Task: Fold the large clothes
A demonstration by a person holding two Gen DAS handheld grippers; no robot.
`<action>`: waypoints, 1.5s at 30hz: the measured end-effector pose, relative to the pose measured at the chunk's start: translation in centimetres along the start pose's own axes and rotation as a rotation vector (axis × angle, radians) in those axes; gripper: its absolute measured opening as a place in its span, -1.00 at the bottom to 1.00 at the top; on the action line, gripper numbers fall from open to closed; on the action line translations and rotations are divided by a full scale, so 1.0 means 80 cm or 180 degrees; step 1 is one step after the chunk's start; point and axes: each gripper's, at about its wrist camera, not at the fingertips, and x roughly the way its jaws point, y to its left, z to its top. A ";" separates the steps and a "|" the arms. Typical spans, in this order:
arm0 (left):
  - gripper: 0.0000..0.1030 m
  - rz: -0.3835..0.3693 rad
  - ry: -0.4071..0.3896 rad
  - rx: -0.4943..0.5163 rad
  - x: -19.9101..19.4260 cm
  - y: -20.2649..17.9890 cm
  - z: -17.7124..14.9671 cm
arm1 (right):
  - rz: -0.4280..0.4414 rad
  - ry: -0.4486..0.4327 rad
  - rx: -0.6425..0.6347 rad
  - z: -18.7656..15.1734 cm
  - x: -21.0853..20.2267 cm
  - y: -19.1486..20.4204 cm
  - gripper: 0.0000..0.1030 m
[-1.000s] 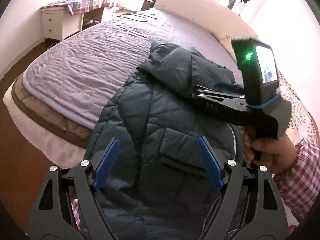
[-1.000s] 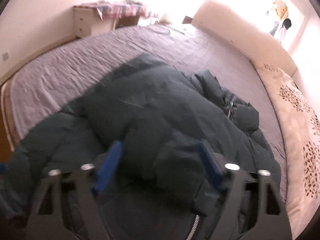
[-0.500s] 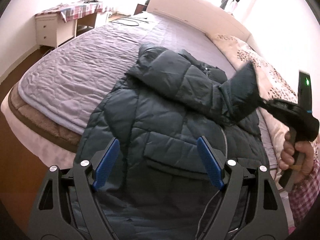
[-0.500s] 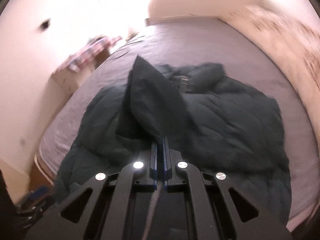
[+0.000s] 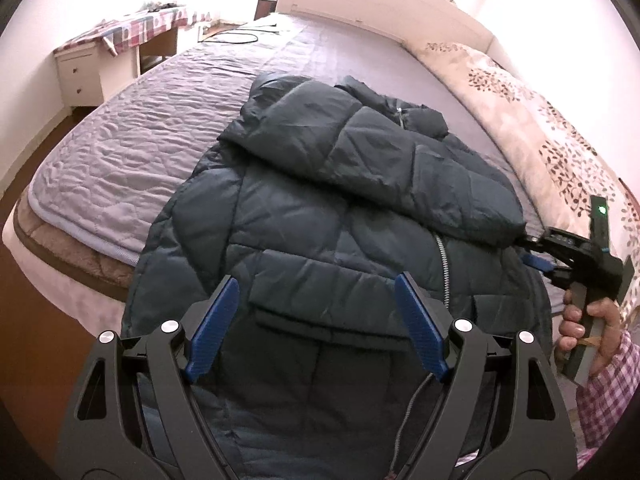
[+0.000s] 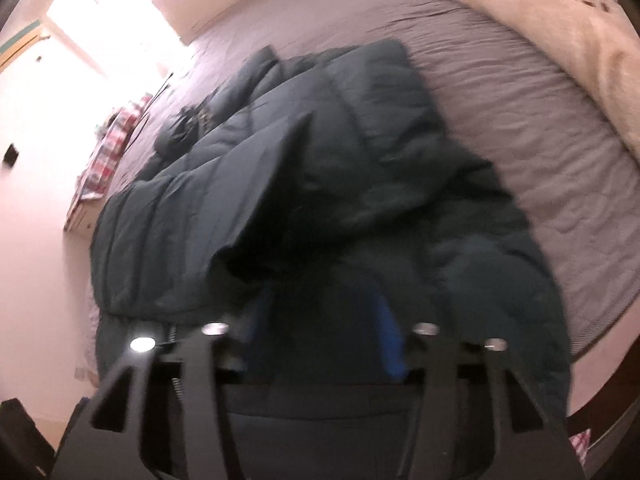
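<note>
The left gripper (image 5: 316,320) hovers nearest, its jaws spread wide and holding nothing, just above the lower front of the coat (image 5: 320,240), over a flap pocket (image 5: 320,312).

By my reading the fold is only begun. One sleeve (image 5: 384,168) lies diagonally across the chest, its cuff at the coat's right edge. There the right gripper (image 5: 536,250) sits at the cuff. In the left view its blue pads look parted, and its own blurred view shows the jaws standing apart with dark fabric bunched between and above them; I judge it open at the cuff, though whether cloth is caught I cannot tell. The other sleeve, the side panels and the final halving of the body seem left to do; where the second sleeve lies is not clear.

The coat is dark, quilted and puffy, front side up, with a metal zipper (image 5: 442,264) running down the middle. It looks bulky and springy, so I would expect folds to lift unless pressed. Its hem hangs over the near edge of the bed (image 5: 132,148); the hood (image 5: 360,88) lies rumpled at the far end on the purple cover.

Beyond stand the headboard (image 5: 380,12) and, at the far left, a desk (image 5: 120,40) under checked cloth.
</note>
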 end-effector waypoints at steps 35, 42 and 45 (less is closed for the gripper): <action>0.54 0.0739 0.0084 -0.0257 0.004 0.046 -0.026 | -0.0154 0.0115 -0.0615 -0.006 0.033 0.034 -0.92; 0.54 0.0911 0.0209 -0.0309 0.006 0.055 -0.040 | -0.0082 -0.0040 -0.0862 -0.042 -0.025 0.025 -0.91; 0.54 0.0941 0.0219 -0.0290 0.006 0.053 -0.045 | -0.0155 -0.0069 -0.0949 -0.063 -0.042 0.016 -0.91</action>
